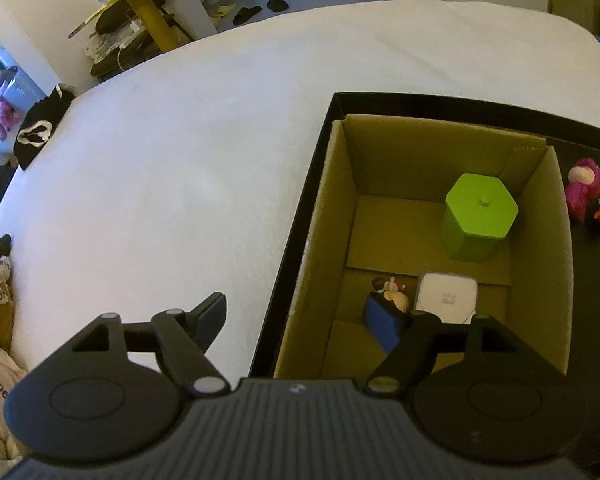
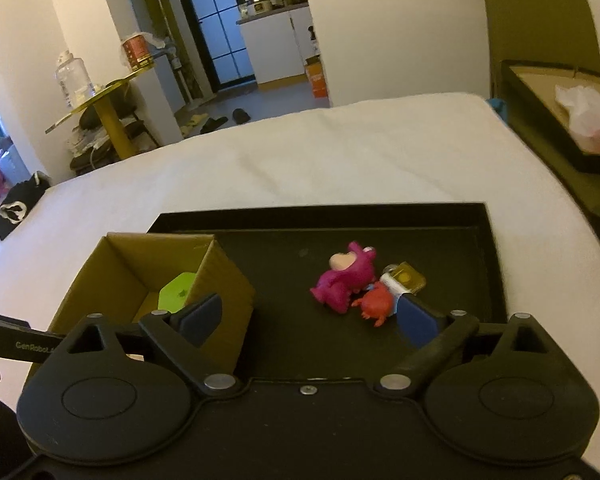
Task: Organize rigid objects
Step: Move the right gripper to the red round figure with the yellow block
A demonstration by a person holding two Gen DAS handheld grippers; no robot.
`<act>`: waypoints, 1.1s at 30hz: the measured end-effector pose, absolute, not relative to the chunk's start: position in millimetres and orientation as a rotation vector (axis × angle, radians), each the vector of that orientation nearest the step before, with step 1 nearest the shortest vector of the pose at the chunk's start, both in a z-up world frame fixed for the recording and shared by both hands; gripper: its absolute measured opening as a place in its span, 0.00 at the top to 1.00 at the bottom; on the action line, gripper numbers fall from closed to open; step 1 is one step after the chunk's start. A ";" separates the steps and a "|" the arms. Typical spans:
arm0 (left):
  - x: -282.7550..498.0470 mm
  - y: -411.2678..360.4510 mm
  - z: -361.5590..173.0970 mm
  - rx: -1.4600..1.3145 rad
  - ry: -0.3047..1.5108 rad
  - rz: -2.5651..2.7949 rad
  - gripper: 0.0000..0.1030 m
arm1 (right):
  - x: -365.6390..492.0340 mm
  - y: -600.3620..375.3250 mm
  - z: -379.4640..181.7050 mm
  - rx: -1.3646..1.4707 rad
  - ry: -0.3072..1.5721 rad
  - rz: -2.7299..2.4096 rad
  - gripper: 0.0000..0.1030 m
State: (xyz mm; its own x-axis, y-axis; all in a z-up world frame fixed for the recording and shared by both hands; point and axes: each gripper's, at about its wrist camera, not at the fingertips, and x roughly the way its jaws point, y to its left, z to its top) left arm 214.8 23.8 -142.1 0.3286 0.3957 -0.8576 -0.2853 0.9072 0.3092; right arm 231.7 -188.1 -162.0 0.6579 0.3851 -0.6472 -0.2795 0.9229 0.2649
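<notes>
Toys left on the black tray [image 2: 485, 240], just ahead of the right gripper [image 2: 309, 316].

Left view: the left gripper [image 1: 300, 320] hangs wide open and holds nothing, above the near end of the cardboard box [image 1: 540, 248]; inside sit a green pot [image 1: 476, 216], a white box [image 1: 446, 292] and a small figure [image 1: 392, 290].
Right view: the right gripper is wide open too and is the nearer one. The pink toy [image 2: 342, 282], red toy [image 2: 374, 304] and yellow piece [image 2: 406, 278] lie close ahead, a bit right; the box hides most of its inside here.
</notes>
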 end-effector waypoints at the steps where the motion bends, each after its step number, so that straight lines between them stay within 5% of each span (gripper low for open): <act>1: 215.9 22.4 -142.3 0.118 1.155 0.443 0.27 | 232.2 -186.8 -164.1 0.151 0.769 0.385 0.08; 13: 227.9 16.4 -145.7 0.170 1.164 0.453 0.26 | 262.8 -193.5 -194.7 0.140 0.800 0.212 0.20; 33: 230.4 21.6 -148.2 0.221 1.184 0.465 0.26 | 291.3 -196.8 -218.7 0.192 0.848 0.122 0.22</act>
